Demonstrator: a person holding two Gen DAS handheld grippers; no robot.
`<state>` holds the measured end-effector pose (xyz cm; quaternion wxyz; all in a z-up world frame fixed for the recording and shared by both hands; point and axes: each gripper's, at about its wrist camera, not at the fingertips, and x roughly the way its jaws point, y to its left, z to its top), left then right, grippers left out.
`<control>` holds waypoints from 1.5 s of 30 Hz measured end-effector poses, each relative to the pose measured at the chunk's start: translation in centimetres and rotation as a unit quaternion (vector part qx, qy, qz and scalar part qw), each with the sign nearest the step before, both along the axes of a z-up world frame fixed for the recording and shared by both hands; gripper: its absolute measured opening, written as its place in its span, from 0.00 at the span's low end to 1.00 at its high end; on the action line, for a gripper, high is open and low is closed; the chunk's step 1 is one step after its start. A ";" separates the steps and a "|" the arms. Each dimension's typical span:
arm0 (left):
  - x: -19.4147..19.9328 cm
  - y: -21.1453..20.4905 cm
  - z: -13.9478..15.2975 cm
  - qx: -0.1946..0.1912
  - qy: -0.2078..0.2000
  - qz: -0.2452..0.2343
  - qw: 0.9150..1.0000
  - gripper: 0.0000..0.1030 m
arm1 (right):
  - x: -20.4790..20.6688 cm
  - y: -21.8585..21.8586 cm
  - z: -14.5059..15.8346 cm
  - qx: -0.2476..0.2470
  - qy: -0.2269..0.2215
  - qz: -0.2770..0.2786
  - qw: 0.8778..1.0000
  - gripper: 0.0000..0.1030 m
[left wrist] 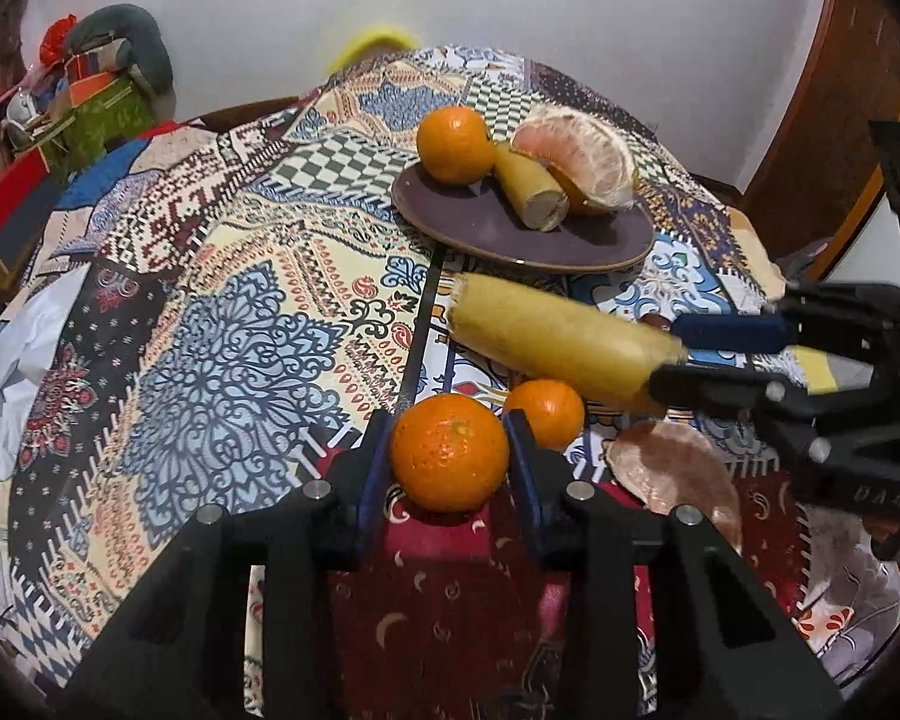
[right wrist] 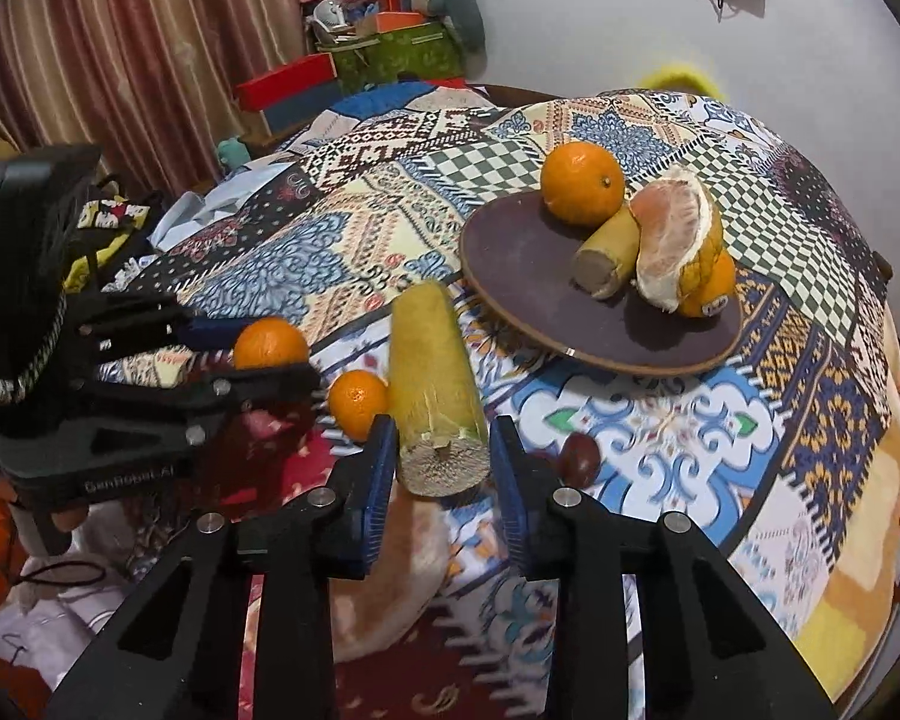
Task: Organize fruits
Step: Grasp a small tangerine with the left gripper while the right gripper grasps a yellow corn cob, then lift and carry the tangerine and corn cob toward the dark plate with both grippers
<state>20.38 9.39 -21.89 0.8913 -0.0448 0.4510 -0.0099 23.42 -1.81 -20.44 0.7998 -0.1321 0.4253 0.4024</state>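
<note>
STEP: both loaded, carrying to plate (left wrist: 498,228) | left gripper (left wrist: 450,450) fingers clamp an orange (left wrist: 449,459); right gripper (right wrist: 444,450) fingers clamp a banana (right wrist: 435,396), both short of plate | NEXT: lift over rim, set down in bare spot

An orange (left wrist: 449,459) is held between the left gripper (left wrist: 450,456) fingers, near. Just right of it a smaller orange (left wrist: 544,413) lies on the surface (left wrist: 210,324). A banana piece (right wrist: 438,402) is clamped in the right gripper (right wrist: 444,456). Farther off, a plate (left wrist: 498,234) carries an orange (left wrist: 455,144), a banana stub (left wrist: 531,195) and a peeled citrus (left wrist: 582,156).
</note>
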 end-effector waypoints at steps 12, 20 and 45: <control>-1.3 0.1 0.8 -0.004 -0.009 0.005 1.000 0.36 | -0.5 1.4 -1.0 -0.024 -0.004 -0.020 1.000 0.34; -1.5 0.1 0.9 -0.007 -0.010 0.009 1.000 0.36 | -0.8 1.4 -1.3 -0.022 -0.002 -0.037 0.999 0.34; -3.5 -3.2 1.8 -0.004 -0.009 -0.017 1.000 0.36 | -5.5 -7.6 -1.6 -0.001 0.044 -0.058 0.997 0.49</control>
